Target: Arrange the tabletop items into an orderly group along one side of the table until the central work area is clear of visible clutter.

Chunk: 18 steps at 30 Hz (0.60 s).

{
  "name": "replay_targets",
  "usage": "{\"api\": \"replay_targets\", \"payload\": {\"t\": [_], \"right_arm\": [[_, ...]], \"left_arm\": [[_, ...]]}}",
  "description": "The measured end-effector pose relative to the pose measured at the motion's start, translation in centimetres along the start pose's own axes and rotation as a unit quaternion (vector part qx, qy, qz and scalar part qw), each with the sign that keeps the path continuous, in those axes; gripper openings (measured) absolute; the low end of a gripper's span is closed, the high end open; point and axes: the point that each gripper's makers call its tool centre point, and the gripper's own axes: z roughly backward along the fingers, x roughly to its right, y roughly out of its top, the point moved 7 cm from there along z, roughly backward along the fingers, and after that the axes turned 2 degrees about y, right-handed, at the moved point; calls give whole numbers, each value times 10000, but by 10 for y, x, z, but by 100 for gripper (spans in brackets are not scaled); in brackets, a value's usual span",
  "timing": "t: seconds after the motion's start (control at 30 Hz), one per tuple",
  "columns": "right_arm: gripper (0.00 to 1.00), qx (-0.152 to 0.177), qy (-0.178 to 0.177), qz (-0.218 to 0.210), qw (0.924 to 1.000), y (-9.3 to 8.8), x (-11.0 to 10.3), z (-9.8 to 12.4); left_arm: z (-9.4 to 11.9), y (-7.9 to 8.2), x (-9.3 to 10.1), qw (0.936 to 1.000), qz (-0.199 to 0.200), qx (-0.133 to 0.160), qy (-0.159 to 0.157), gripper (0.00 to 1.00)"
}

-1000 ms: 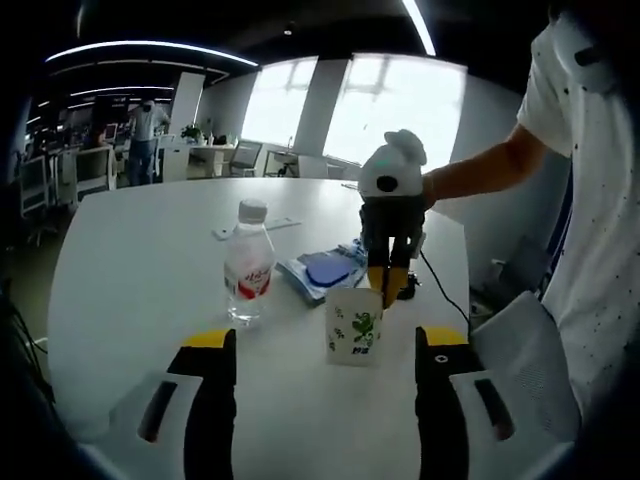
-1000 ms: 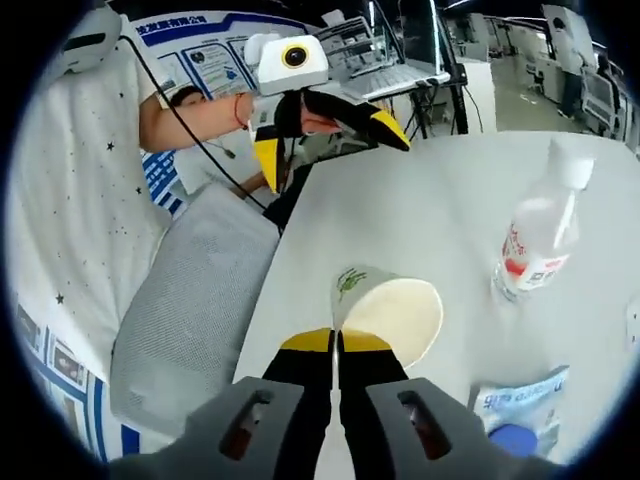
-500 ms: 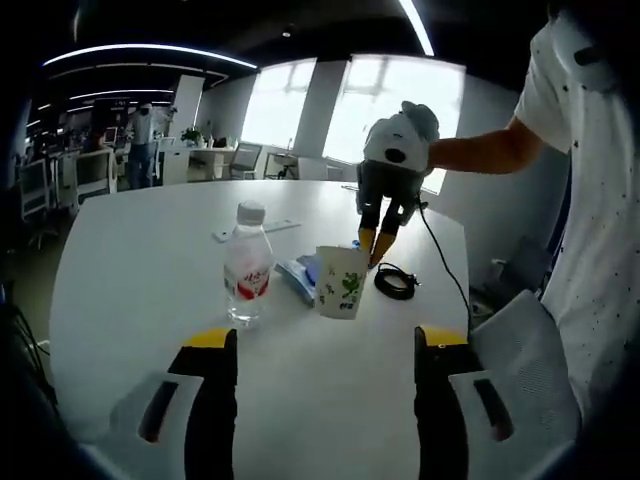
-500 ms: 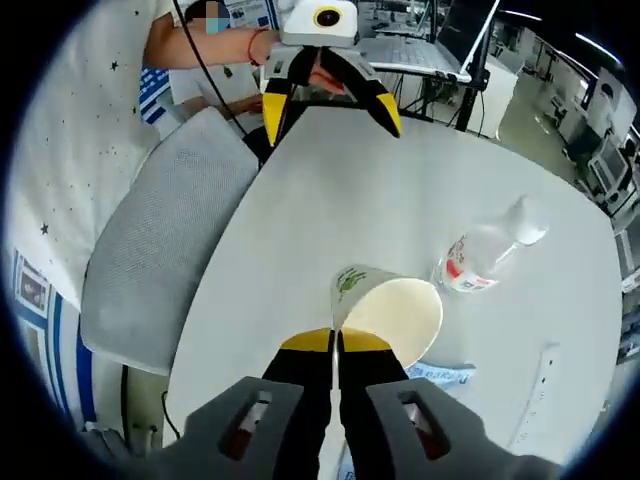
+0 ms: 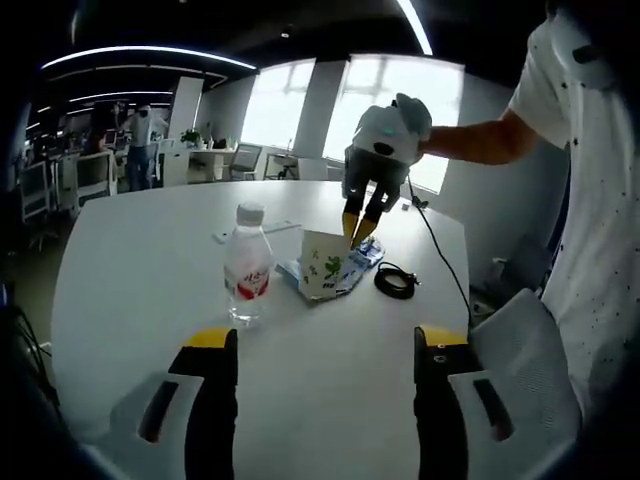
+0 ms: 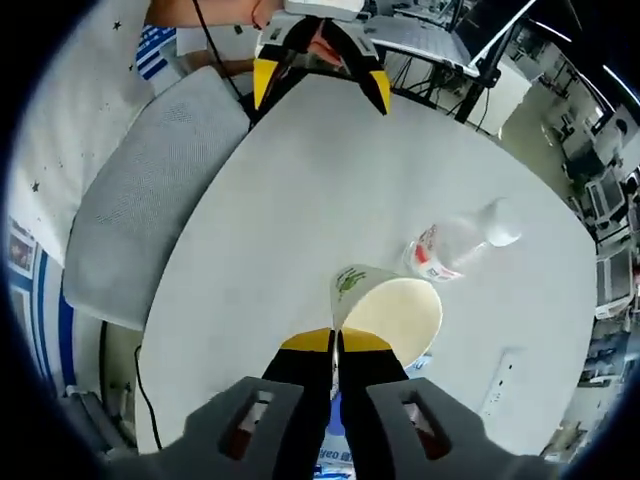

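Two grippers: right gripper (image 6: 336, 342) pinched paper cup (image 6: 390, 310) rim, held above table (image 6: 300, 170) nr water bottle (image 5: 248, 262); left gripper (image 5: 324, 345) jaws wide apart, empty.

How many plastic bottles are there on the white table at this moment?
1. The water bottle stands upright on the table, left of the paper cup held in the right tongs. Nothing suggests another, though the cup hides a little of the table.
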Motion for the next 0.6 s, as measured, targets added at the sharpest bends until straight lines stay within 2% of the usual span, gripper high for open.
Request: {"api": "replay_targets", "payload": {"t": [0.3, 0.6], "right_arm": [[0, -560, -263, 546, 9966, -4, 15, -8], [0, -800, -356, 955, 9916, -2, 23, -21]], "left_arm": [[4, -3, 0, 10000, 14, 0, 34, 73], [5, -5, 0, 10000, 26, 4, 33, 73]]}}
